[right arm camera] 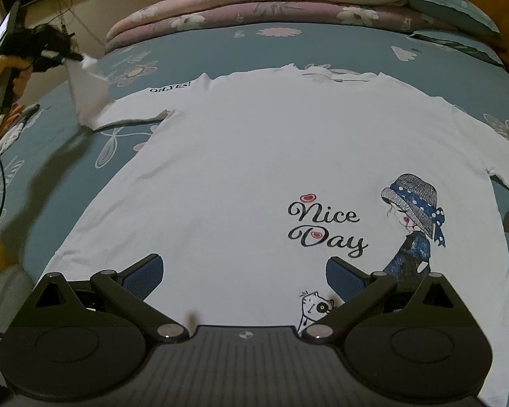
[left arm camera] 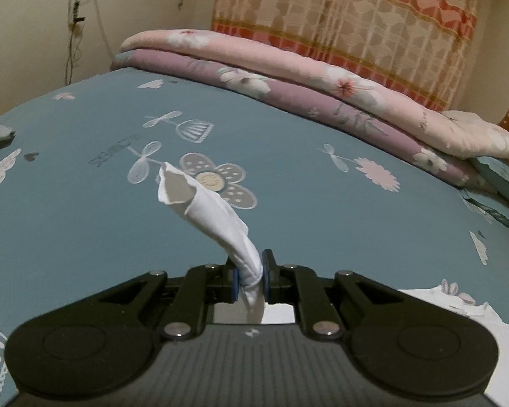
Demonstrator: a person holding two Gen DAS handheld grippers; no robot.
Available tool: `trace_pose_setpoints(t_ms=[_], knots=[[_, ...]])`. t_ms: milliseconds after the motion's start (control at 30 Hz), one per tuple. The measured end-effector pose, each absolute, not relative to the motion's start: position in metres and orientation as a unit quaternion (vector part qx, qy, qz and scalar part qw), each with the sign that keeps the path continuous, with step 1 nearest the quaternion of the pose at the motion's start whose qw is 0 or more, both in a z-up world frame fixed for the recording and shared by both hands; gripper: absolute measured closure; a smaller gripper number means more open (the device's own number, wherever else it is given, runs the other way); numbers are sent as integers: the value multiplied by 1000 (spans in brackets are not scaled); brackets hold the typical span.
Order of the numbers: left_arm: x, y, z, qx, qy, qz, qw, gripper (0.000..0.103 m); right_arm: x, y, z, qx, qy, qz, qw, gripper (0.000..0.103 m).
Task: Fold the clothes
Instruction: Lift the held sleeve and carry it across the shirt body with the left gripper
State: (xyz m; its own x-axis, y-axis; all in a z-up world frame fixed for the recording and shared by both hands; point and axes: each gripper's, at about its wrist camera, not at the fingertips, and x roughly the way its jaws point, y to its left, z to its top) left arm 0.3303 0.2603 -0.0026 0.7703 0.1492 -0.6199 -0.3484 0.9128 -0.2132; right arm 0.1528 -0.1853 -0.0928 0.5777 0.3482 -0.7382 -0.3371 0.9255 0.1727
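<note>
Fingers first: those of the left gripper (left arm camera: 249,276) are pinched narrow on the white sleeve end (left arm camera: 203,203), which stands up out of them in a twisted roll, while the right gripper (right arm camera: 244,271) has its fingers spread wide with nothing between them, low over the hem.

Biggest thing in play is the bed (right arm camera: 339,39) with its teal flowered sheet; the white T-shirt (right arm camera: 241,156) lies spread flat on it, print side up, collar toward the stacked quilts (right arm camera: 288,3).

Likely trouble: only a small bunched bit of cloth is gripped, so a hard pull could slip it free, or drag the whole shirt sideways and wrinkle the body, since nothing pins it down. The twist in the sleeve could also land as a crooked fold.

Only the right wrist view shows the whole shirt, the sleeve lifted off the sheet, and the person's hand (right arm camera: 6,68) on the left gripper's handle. Only the left wrist view shows the pinch itself and how rolled the cloth is.
</note>
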Motion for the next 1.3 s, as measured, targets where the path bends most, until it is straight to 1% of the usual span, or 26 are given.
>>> trace_pose_setpoints(t_ms=[600,1300], knots=[[375,141,31,-98,316,80,940,92,139,-208,-89,18,393,233,889,0],[409,19,53,-58,319,13,946,92,132,-260,-95,75,375,219,898,0]])
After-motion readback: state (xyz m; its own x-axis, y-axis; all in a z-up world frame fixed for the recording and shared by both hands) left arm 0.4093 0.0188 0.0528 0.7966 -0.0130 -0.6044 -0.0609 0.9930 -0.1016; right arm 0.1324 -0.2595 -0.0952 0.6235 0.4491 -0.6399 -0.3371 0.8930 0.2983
